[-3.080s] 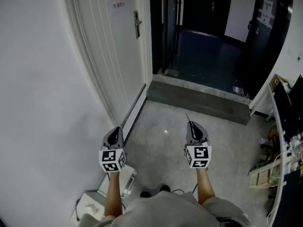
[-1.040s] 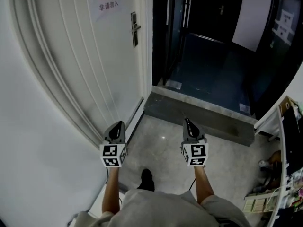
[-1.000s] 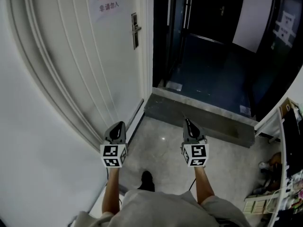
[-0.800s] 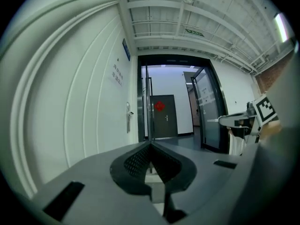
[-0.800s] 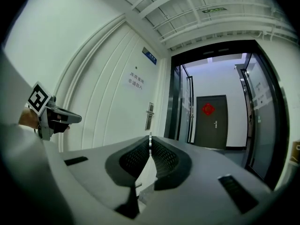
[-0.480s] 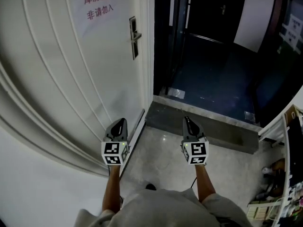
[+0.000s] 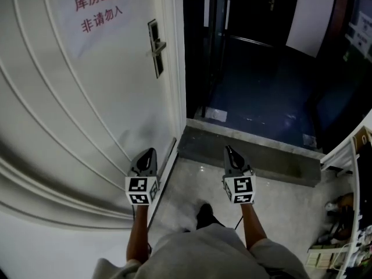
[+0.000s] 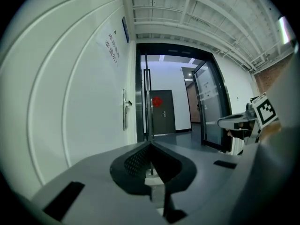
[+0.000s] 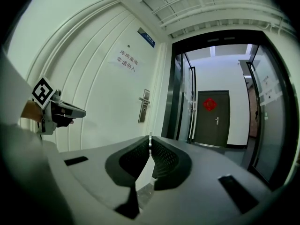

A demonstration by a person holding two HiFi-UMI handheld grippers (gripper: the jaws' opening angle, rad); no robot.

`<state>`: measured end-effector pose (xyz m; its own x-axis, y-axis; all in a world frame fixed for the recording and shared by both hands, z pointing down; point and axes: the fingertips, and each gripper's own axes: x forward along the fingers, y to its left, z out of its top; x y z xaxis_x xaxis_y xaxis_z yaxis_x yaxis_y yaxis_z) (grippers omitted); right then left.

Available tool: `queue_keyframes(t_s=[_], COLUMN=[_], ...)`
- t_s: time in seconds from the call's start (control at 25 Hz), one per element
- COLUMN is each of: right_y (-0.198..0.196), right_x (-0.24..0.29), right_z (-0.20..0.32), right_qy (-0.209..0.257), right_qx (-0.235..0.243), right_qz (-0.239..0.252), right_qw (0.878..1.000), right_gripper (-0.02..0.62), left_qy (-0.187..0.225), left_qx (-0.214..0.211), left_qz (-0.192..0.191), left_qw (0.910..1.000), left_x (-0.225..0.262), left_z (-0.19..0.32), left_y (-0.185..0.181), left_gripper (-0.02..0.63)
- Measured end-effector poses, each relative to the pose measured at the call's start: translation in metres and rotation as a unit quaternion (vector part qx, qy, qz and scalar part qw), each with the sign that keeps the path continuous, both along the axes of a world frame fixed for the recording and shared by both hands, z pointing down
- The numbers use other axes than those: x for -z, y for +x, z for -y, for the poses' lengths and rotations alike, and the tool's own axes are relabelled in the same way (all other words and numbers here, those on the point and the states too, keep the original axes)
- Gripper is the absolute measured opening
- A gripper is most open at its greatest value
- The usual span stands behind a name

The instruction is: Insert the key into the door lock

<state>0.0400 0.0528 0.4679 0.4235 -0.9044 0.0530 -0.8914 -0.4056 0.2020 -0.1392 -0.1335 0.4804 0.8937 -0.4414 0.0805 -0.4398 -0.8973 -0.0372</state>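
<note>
The left gripper [image 7: 150, 151] points level, close beside the white door [image 7: 87, 109], which fills the space to its left. Its own view shows the jaws of this gripper [image 8: 150, 144] pressed together with nothing between them. High on the door, ahead of this gripper and to its left, hangs a paper notice [image 7: 96, 7] printed in red characters. The door lock [image 7: 154, 48], a metal plate with a lever handle, sits near the door's free edge, well ahead of the left gripper and slightly to its right; from that gripper it shows as a narrow upright strip [image 8: 124, 109].

A shoe [image 7: 204, 214] shows on the floor between and behind the two grippers. The right gripper [image 7: 228, 149] also points level, well apart from the left one. Its jaws are clamped on the key [image 9: 150, 138], a thin metal sliver standing out from the tips of this gripper [image 9: 150, 146]. From here the lock [image 9: 144, 106] lies ahead and to the left. Just ahead of the right gripper runs a stone step [image 7: 250, 150], and beyond it a dark corridor [image 7: 261, 68] ends at a dark door [image 9: 213, 118].
</note>
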Motion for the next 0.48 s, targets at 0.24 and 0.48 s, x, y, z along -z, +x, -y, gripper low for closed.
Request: queue_keyframes(t_s=[0.24, 0.48], right_y=[0.043, 0.109], right_x=[-0.009, -0.003], right_z=[0.036, 0.097], right_qy=[0.011, 0.008], right_qx=[0.009, 0.038], right_qz=[-0.001, 0.002], right_qw=[1.0, 0.999], right_gripper=[0.029, 0.029], left_qy=[0.007, 0.002], left_qx=[0.002, 0.028], left_qz=[0.001, 0.007], left_qw=[1.0, 0.9996], left_x=[-0.009, -0.004], left_z=[0.027, 0.077], left_y=[0.046, 0.108], left_gripper=[0.017, 0.017])
